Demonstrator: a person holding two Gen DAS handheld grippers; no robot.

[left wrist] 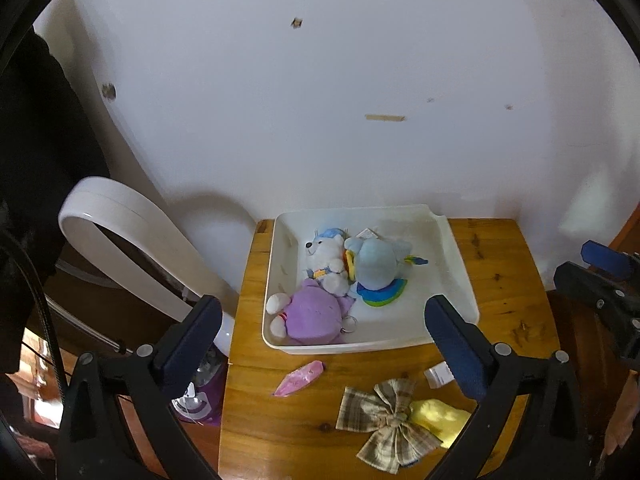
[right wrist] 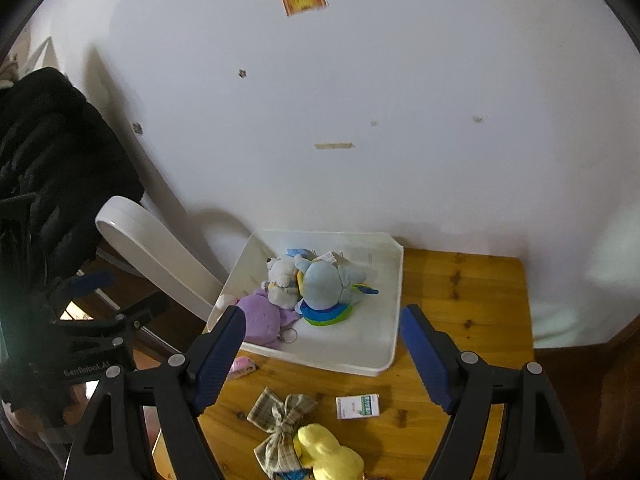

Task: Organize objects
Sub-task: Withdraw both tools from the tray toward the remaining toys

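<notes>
Left gripper (left wrist: 324, 336) and right gripper (right wrist: 322, 354): spread wide, holding nothing, near side of white tray (left wrist: 460, 280); three plush toys (left wrist: 372, 264) inside, possibly touching

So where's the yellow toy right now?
The yellow toy lies on the wooden table, outside the white tray, touching the checked bow at the near edge of both views.
</notes>
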